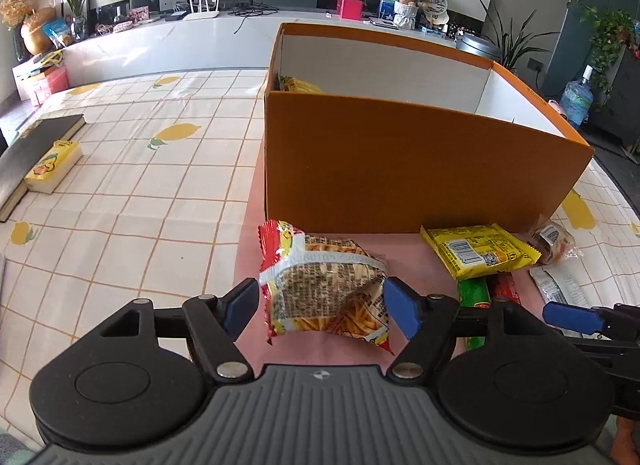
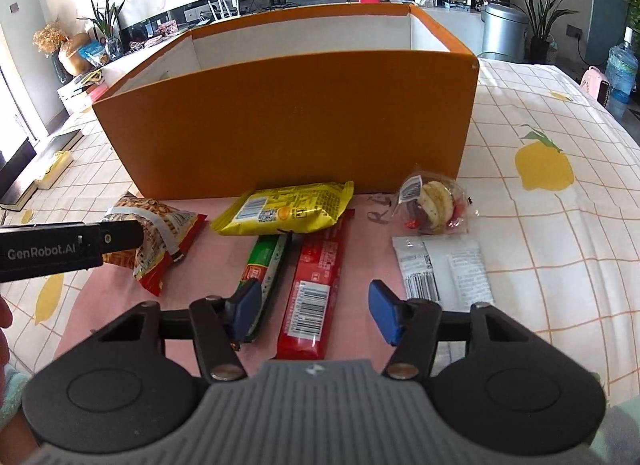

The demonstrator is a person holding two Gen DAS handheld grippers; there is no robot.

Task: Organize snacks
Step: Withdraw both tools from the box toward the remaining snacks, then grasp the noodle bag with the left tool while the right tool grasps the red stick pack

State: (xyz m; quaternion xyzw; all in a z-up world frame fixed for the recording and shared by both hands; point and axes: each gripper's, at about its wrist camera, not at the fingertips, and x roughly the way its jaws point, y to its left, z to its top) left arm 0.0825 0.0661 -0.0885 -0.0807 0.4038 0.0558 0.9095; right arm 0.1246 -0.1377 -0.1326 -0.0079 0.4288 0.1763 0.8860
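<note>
My left gripper [image 1: 320, 307] straddles the crinkled red-and-yellow fries packet [image 1: 324, 285], jaws apart, not clamped; my right gripper [image 2: 312, 311] gapes over the red snack bar [image 2: 316, 289]; tall orange cardboard box [image 1: 400, 169] at twelve o'clock.

fries bag [image 1: 326, 285] | crumpled, maybe lifted | before orange box [image 1: 400, 161]

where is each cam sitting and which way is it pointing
Left wrist: sits on the left gripper, facing forward at the fries bag between its open fingers, the orange box behind; the right gripper's tip shows at right.
Right wrist: sits on the right gripper, open over the red bar; the left gripper enters from the left.
Shared: box, fries bag, yellow packet.
</note>
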